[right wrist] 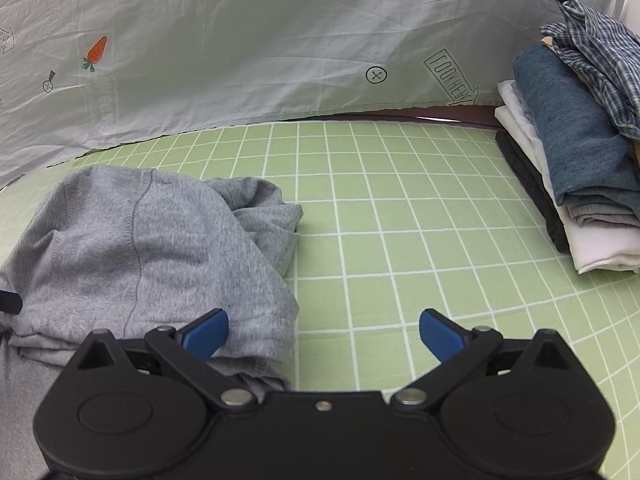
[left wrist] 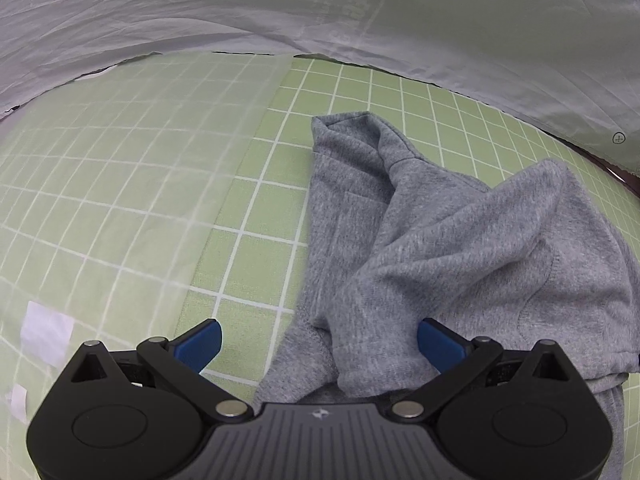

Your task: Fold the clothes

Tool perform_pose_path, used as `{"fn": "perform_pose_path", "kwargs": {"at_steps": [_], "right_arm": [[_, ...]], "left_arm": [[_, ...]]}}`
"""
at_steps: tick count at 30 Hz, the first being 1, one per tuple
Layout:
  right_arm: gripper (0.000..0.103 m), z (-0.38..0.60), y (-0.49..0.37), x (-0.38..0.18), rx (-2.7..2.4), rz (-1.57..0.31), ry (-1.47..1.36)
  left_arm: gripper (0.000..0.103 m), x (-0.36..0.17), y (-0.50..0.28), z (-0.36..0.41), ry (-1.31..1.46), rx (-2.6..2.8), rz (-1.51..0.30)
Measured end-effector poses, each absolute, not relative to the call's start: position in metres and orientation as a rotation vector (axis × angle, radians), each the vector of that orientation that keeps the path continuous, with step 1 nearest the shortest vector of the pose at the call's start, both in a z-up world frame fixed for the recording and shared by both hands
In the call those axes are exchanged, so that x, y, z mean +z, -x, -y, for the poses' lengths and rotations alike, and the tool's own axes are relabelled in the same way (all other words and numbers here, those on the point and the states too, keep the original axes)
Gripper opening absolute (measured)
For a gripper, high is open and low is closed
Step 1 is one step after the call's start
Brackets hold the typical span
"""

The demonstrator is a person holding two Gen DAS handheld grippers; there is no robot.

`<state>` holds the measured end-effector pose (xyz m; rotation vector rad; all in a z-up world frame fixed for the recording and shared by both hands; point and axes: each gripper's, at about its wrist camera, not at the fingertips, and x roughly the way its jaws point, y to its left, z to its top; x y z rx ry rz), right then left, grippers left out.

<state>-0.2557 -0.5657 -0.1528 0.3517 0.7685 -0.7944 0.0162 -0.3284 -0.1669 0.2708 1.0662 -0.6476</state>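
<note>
Lying rumpled on the green checked cloth (right wrist: 400, 220), the grey sweatshirt (left wrist: 460, 240) was seen bunched between the spread blue fingers of the left gripper (left wrist: 319, 340), its jaws wide apart and clamped on nothing. The right gripper (right wrist: 323, 334) was held equally wide open at the garment's edge, one finger over the fabric. Folded clothes (right wrist: 576, 160) were stacked beyond, before a pale sheet (right wrist: 260, 40).

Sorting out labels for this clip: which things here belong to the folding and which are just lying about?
In the job: grey garment, left gripper, right gripper, both open.

Lying about: folded clothes stack, green checked cover, pale printed sheet.
</note>
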Motion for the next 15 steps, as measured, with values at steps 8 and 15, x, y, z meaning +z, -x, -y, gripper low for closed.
{"fn": "perform_pose_path", "kwargs": {"at_steps": [8, 15], "right_arm": [[0.103, 0.541, 0.273, -0.125, -0.778, -0.709, -0.317], [0.103, 0.494, 0.308, -0.127, -0.759, -0.747, -0.341]], "left_arm": [[0.103, -0.130, 0.001, 0.293, -0.223, -0.647, -1.015], [0.103, -0.130, 0.043, 0.245, -0.253, -0.671, -1.028]]}}
